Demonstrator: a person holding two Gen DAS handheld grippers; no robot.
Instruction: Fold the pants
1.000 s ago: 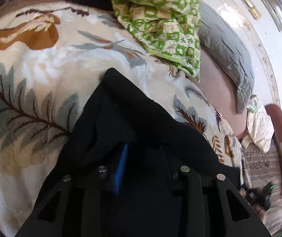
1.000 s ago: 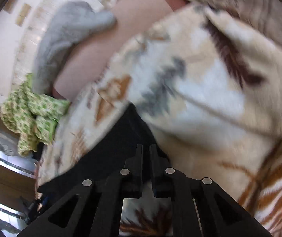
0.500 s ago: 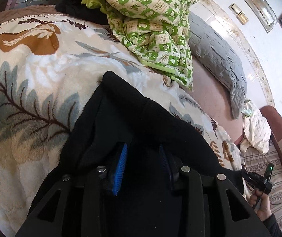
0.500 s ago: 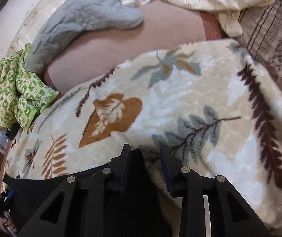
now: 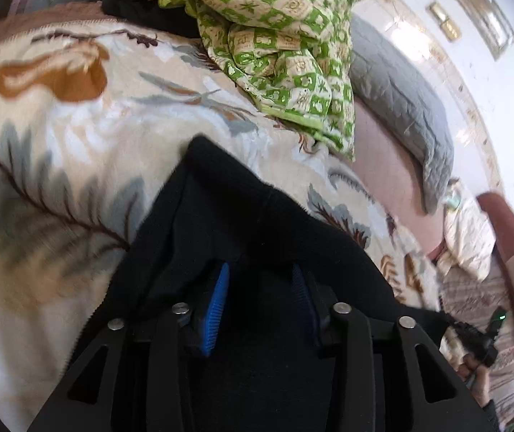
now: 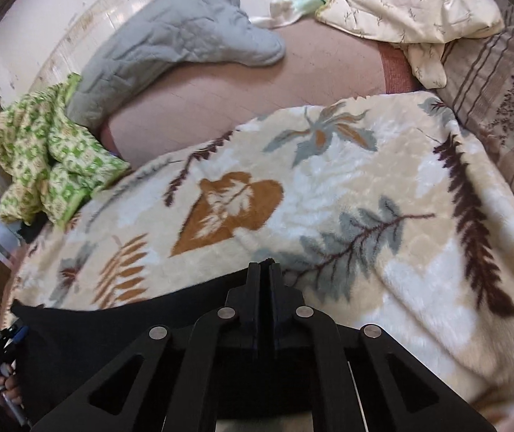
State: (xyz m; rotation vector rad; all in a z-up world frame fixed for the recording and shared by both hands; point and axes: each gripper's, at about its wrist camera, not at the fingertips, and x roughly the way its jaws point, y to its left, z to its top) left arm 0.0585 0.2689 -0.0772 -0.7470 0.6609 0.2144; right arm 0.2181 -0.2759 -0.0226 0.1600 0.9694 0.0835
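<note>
The black fabric pants [image 5: 242, 223] lie on the cream leaf-patterned fleece blanket [image 6: 328, 194], at 6 o'clock in both views. The left gripper [image 5: 260, 288] has just been opening, jaws spread with pants fabric between them. The right gripper [image 6: 264, 270] has jaws pressed together on the pants' edge.

No lettering, label, brand or number can be read in either view.

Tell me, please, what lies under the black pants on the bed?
The black pants lie on a cream leaf-patterned blanket, which shows around their edges. Whatever sits directly beneath the fabric is covered.
</note>
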